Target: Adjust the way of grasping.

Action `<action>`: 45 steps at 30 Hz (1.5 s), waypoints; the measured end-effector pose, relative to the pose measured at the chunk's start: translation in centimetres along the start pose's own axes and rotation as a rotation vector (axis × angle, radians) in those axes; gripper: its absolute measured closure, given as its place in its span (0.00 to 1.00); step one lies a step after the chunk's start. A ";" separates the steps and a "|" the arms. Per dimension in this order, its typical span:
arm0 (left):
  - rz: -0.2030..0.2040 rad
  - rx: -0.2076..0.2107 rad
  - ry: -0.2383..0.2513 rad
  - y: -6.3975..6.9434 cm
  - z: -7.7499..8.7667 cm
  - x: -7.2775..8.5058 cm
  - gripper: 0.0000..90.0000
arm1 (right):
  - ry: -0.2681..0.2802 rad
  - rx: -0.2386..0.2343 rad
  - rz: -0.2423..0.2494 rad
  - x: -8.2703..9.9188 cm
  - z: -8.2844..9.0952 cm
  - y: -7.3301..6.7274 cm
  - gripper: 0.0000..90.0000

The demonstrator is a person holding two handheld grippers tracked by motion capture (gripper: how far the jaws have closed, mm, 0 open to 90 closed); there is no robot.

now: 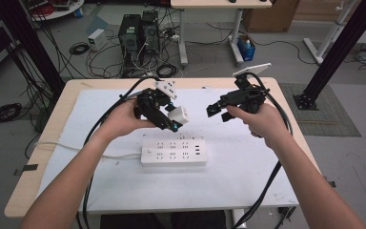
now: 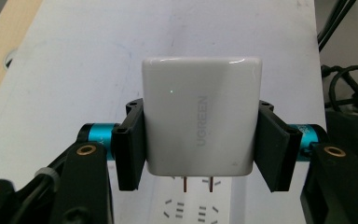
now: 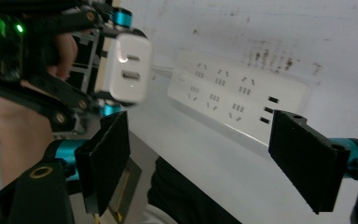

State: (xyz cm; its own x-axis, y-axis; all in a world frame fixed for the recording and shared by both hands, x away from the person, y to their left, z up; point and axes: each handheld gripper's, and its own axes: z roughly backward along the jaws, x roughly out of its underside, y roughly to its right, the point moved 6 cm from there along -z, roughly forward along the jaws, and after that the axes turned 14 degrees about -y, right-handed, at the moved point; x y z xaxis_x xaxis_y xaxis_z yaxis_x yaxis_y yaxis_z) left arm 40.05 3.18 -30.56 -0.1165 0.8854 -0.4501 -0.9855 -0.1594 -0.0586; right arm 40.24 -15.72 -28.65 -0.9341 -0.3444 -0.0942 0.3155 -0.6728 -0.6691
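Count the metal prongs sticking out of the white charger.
2: both prongs sit side by side under the white charger clamped in the left gripper, above the power strip.

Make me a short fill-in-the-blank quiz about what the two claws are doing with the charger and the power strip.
1. The left claw is shut on a white ____.
2. The charger has ____ metal prongs pointing toward the power strip.
3. The right claw is open and holds ____.
4. The power strip lies on the ____ mat.

Missing words: charger; two; nothing; white
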 end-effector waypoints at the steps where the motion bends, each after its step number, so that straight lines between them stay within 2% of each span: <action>1: -0.011 -0.003 0.007 0.3 -0.1 -0.3 0.47 | 0.009 -0.013 -0.003 -0.2 -0.2 -0.2 0.23; 2: -0.021 -0.008 0.012 0.5 -0.3 -0.7 0.47 | 0.011 -0.023 0.000 -0.4 -0.5 -0.4 0.25; 3: -0.026 -0.008 0.018 0.6 -0.4 -0.9 0.47 | 0.011 -0.038 0.004 -0.5 -0.7 -0.7 0.31; 7: -0.043 -0.011 0.034 1.1 -0.7 -1.7 0.47 | -0.010 -0.104 -0.006 -1.0 -2.1 -1.5 0.32; 10: -0.052 -0.020 0.040 1.1 -0.7 -2.0 0.47 | -0.022 -0.129 -0.017 -1.2 -2.9 -1.7 0.32; 12: -0.059 -0.025 0.042 1.1 -0.7 -2.1 0.47 | -0.016 -0.125 -0.018 -1.4 -3.4 -1.7 0.37; 16: -0.066 -0.034 0.044 1.2 -0.7 -2.2 0.47 | -0.041 -0.148 -0.016 -1.7 -4.3 -1.8 0.45; 20: -0.068 -0.061 0.037 1.1 -0.9 -2.1 0.47 | -0.043 -0.169 0.004 -1.9 -4.5 -2.1 0.66; 23: -0.085 -0.098 0.028 1.1 -0.9 -2.1 0.47 | -0.046 -0.169 0.003 -2.0 -4.6 -2.0 0.69; 24: -0.067 -0.091 0.025 1.0 -0.9 -2.1 0.46 | -0.043 -0.163 0.009 -2.1 -4.6 -1.9 0.69; 26: -0.043 -0.127 0.010 0.7 -0.8 -1.9 0.33 | -0.034 -0.154 0.021 -2.2 -4.5 -1.9 0.69; 28: -0.031 -0.133 -0.015 0.5 -0.5 -1.2 0.30 | -0.033 -0.142 0.036 -2.2 -4.1 -1.8 0.69; 29: -0.023 -0.138 -0.028 0.4 -0.3 -0.9 0.28 | -0.026 -0.112 0.048 -2.3 -3.7 -1.6 0.69; 31: 0.006 -0.140 -0.063 0.3 0.1 0.3 0.25 | -0.021 -0.084 0.069 -2.3 -3.0 -1.4 0.69; 33: 0.037 -0.126 -0.093 0.0 0.7 1.5 0.20 | -0.018 -0.022 0.111 -2.4 -2.0 -1.4 0.69; 34: 0.041 -0.137 -0.116 -0.1 1.0 2.0 0.20 | -0.031 0.057 0.144 -2.4 -1.6 -1.2 0.69; 36: 0.071 -0.155 -0.174 -0.6 1.5 3.4 0.20 | -0.054 0.148 0.186 -2.4 -1.1 -1.2 0.69; 37: 0.095 -0.145 -0.202 -0.8 1.8 4.3 0.19 | -0.065 0.180 0.200 -2.4 -0.8 -1.3 0.69; 38: 0.116 -0.140 -0.228 -1.0 1.9 5.0 0.18 | -0.078 0.223 0.242 -2.5 -0.5 -1.4 0.69; 40: 0.162 -0.133 -0.287 -1.3 2.0 6.4 0.17 | -0.107 0.325 0.298 -2.4 -0.1 -1.5 0.69; 41: 0.194 -0.123 -0.328 -1.6 2.2 7.4 0.17 | -0.134 0.390 0.335 -2.4 0.1 -1.6 0.69; 42: 0.209 -0.118 -0.352 -1.8 2.2 8.0 0.17 | -0.164 0.451 0.377 -2.3 0.2 -1.7 0.69; 43: 0.237 -0.113 -0.392 -2.1 2.4 8.9 0.17 | -0.179 0.475 0.395 -2.2 0.3 -1.7 0.69; 44: 0.253 -0.114 -0.421 -2.2 2.5 9.5 0.17 | -0.203 0.521 0.429 -2.2 0.5 -1.8 0.69; 45: 0.273 -0.118 -0.451 -2.5 2.6 10.2 0.17 | -0.214 0.538 0.447 -2.2 0.7 -1.8 0.69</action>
State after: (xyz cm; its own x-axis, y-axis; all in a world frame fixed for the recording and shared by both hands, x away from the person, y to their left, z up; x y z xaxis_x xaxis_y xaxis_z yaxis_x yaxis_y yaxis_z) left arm 40.98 13.71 -32.65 -0.4335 0.9004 -0.0373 -0.8943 -0.4350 -0.1048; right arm 41.83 -14.22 -26.78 -0.6613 -0.7447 -0.0903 0.7487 -0.6477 -0.1410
